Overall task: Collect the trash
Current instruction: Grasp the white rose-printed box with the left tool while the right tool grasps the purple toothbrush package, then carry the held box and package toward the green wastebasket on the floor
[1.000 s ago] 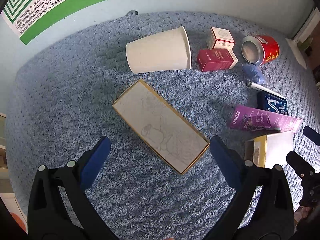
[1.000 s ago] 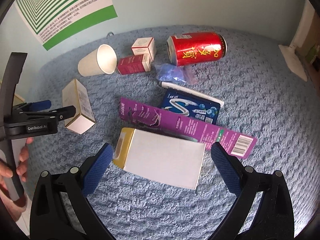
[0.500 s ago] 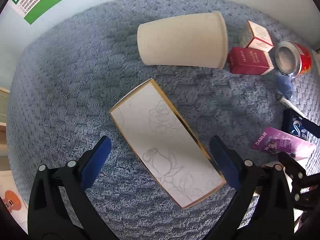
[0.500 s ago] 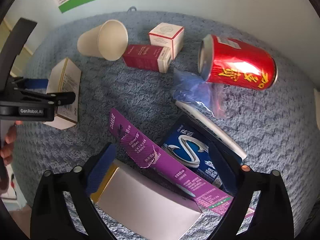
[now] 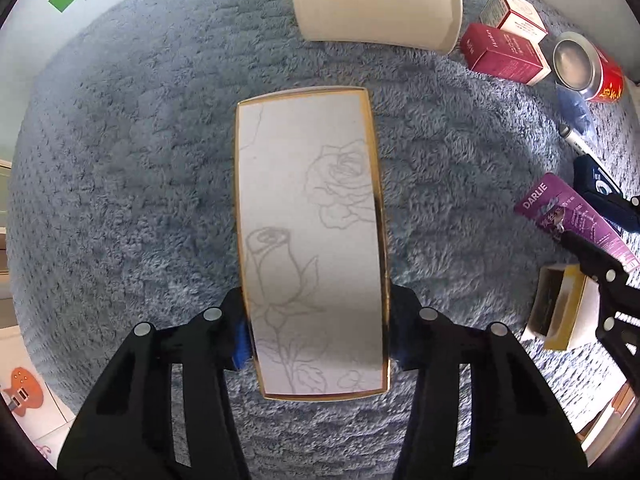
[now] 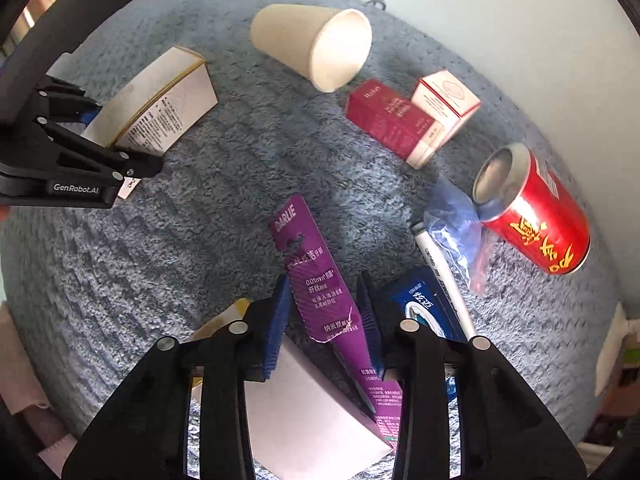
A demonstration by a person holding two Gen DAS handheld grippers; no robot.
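Note:
A white box with gold edges and a rose drawing (image 5: 308, 208) lies on the grey-blue carpet (image 5: 120, 160). My left gripper (image 5: 318, 336) points straight down over the box's near end. Its jaws are closing, and both blue pads touch the box's long sides. The right wrist view shows the same box (image 6: 160, 96) in that gripper (image 6: 120, 128). My right gripper (image 6: 324, 320) straddles a purple DARLIE pack (image 6: 308, 264). Its jaws are closing too, with the pack between them. The left pad meets the pack's edge; a narrow gap shows at the right pad.
The purple pack rests on a white-and-yellow box (image 6: 312, 408). Beside it lie a blue gum pack (image 6: 420, 304), a pen (image 6: 444, 280), a blue plastic bag (image 6: 456, 224) and a red can (image 6: 536, 212). Further off lie a paper cup (image 5: 376, 4) and two small cartons (image 5: 504, 54).
My left gripper dropped and rolled until the white box lay lengthwise between its jaws, which closed onto it. My right gripper rolled and slid over the purple pack while its jaws narrowed.

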